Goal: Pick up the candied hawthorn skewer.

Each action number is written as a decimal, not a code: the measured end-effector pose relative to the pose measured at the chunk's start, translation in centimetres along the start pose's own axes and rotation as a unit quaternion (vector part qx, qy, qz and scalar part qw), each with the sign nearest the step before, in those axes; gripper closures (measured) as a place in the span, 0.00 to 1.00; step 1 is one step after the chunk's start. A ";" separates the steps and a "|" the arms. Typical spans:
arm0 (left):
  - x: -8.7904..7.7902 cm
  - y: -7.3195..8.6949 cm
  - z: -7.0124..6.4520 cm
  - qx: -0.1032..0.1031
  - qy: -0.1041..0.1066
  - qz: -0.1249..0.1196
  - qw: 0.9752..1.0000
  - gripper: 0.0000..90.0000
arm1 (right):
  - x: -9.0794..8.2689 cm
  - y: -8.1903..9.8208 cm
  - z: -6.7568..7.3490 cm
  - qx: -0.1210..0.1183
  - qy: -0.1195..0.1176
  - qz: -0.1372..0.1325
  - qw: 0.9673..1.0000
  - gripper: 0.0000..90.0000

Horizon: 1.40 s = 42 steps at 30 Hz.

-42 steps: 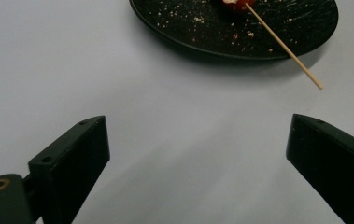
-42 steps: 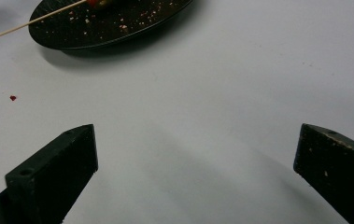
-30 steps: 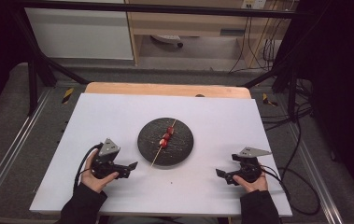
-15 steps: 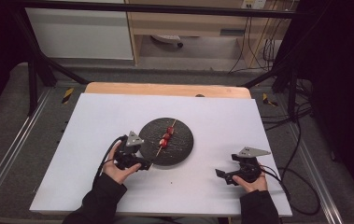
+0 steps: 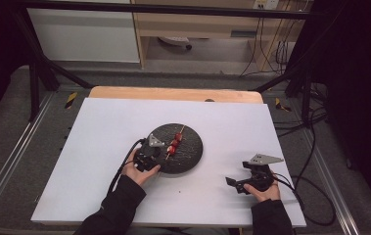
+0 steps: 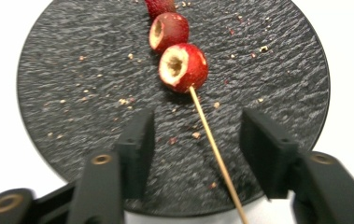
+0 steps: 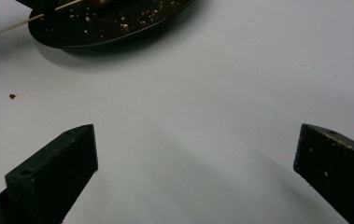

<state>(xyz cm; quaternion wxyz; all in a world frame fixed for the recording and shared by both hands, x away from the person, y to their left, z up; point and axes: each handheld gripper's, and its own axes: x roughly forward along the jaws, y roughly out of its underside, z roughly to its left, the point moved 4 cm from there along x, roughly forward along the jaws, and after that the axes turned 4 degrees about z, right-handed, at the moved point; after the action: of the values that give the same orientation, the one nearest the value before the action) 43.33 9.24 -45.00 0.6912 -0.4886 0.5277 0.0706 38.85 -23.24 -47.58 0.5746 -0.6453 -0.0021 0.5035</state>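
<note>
Closing in: left gripper point(image 6: 195, 140) over the near rim of the black slate plate point(image 6: 72, 70), its jaws just drawn in to a middling gap and astride the bare wooden skewer point(image 6: 212, 149) — pads not yet touching it.
Right gripper: right gripper point(image 5: 242, 183) resting near the table's near right corner, well apart from the plate, jaws spread wide on nothing but the white table sheet point(image 7: 212, 93).
Left hand pose: left hand point(image 5: 141, 171) low behind its gripper, forearm coming in from the near edge, gripper pointing forward and slightly down along the stick.
Right hand pose: right hand point(image 5: 266, 192) flat to the table, gripper aimed left toward the plate.
Skewer place: lying on the plate in the middle of the table, bare end over the near rim, hawthorn fruits point(image 6: 183, 66) threaded farther along toward the plate's centre.
Handling, stick: likely light, thin and stiff but easy to snap or roll between hard pads — a gentle pinch suits it.
Handling, fruit: cored and red, probably soft and crumbly; crumbs point(image 6: 123, 100) already dot the slate.
Where to grip: the bare stick just short of the nearest fruit, square across it.
</note>
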 end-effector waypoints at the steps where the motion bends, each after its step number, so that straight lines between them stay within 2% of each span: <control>1: 0.2 -0.1 -0.1 -0.002 -0.001 0.004 1.000 0.57 | 0.0 0.0 0.0 0.000 0.000 -0.001 1.000 0.01; 3: 0.5 -0.3 -0.3 0.003 -0.008 0.013 1.000 0.62 | 0.0 0.0 0.0 0.001 -0.001 -0.001 1.000 0.01; 9: 1.1 -0.5 -0.4 -0.004 -0.015 0.033 0.999 0.79 | -0.1 -0.1 0.0 0.000 -0.001 -0.002 1.000 0.01; 17: 1.2 -0.5 -0.3 -0.018 -0.018 0.045 0.999 0.89 | 0.0 0.0 0.0 0.001 -0.001 -0.001 1.000 0.01; 19: 1.2 -0.5 -0.2 -0.018 -0.028 0.045 0.998 0.92 | 0.0 -0.1 0.0 0.002 -0.001 -0.001 1.000 0.01; 24: 1.0 -0.4 -0.1 -0.022 -0.035 0.042 0.998 0.97 | 0.0 0.0 0.0 0.001 -0.001 -0.001 1.000 0.01; 27: 0.8 -0.2 0.0 -0.023 -0.034 0.037 0.998 0.97 | 0.0 0.0 0.0 0.000 0.000 -0.001 1.000 0.01; 31: 0.2 0.0 0.2 -0.026 -0.028 0.018 0.999 0.98 | 0.0 0.0 0.0 0.001 0.000 0.000 1.000 0.01; 36: -1.0 0.3 0.5 -0.029 -0.016 -0.013 0.999 0.98 | 0.0 0.0 0.0 0.001 0.000 0.000 1.000 0.01; 42: -2.6 1.0 0.8 -0.033 -0.003 -0.052 0.998 0.98 | 0.0 0.0 0.0 0.003 0.000 -0.001 1.000 0.01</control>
<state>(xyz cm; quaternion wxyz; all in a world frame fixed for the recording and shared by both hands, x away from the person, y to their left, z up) 42.14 11.46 -43.50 0.6792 -0.5376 0.4969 0.0534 38.82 -23.23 -47.54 0.5768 -0.6438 -0.0014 0.5028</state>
